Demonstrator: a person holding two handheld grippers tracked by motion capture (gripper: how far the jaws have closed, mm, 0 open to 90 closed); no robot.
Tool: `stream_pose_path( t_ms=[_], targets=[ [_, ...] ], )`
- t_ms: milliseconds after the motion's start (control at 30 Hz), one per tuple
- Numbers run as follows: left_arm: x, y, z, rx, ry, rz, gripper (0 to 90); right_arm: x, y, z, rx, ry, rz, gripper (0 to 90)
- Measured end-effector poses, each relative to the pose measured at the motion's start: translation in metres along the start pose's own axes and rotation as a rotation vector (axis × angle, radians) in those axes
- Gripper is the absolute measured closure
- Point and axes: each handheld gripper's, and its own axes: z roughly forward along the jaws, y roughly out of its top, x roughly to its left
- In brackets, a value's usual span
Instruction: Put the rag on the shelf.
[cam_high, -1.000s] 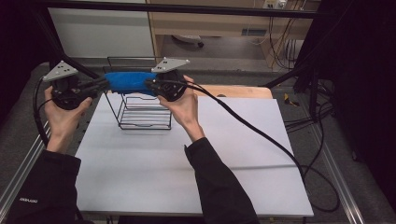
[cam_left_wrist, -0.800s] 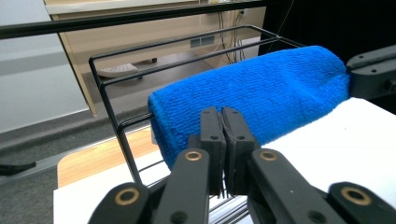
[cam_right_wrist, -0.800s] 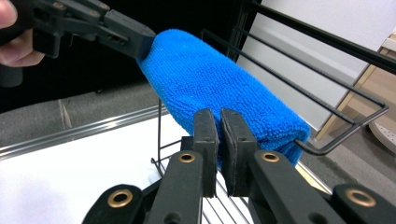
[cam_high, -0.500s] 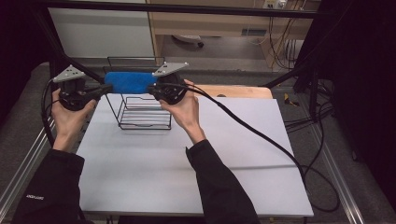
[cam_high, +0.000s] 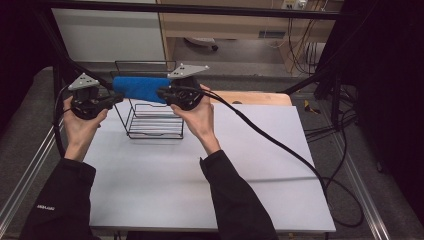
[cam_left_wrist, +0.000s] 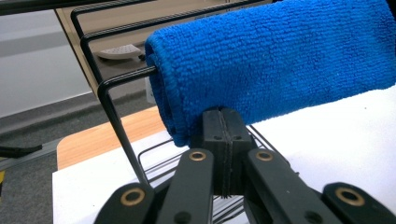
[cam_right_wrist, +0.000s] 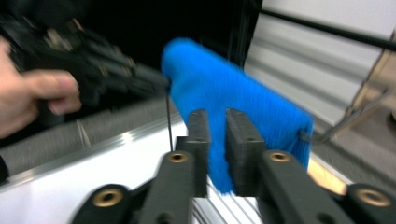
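A blue towel (cam_high: 140, 88), draped over the top bar of a wire rack (cam_high: 150, 127) on the table (cam_high: 210, 180), is pinched by the right hand-held gripper (cam_right_wrist: 217, 154) (the left hand-held gripper (cam_left_wrist: 224, 140) is pressed together, empty, beneath its end), and release seems due next.

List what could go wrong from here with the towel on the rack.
1. The right gripper pinches the blue towel at its lower edge, so a pull may drag it off the wire rack.
2. The left gripper is shut beside the towel's end, close to the rack's bar; it may snag and tip the light rack.
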Motion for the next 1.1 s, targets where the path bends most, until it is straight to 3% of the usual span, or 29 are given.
stream_pose_path(
  t_ms=[167,433,800,1100],
  targets=[
    [0.001,-0.002,0.003,-0.005,0.0,-0.003,90.0,-0.009,-0.017,0.015,0.037,-0.026,0.039,86.3],
    [0.001,-0.004,0.001,-0.022,-0.016,-0.01,89.7,-0.012,-0.021,0.009,0.01,-0.022,0.04,80.9],
    [-0.005,-0.003,-0.019,-0.03,-0.014,0.0,66.3,-0.013,-0.016,-0.023,-0.04,-0.022,0.047,57.0],
    [-0.01,-0.009,-0.031,-0.018,-0.006,0.017,49.1,-0.02,-0.022,-0.045,-0.024,-0.044,0.064,34.1]
  ],
)
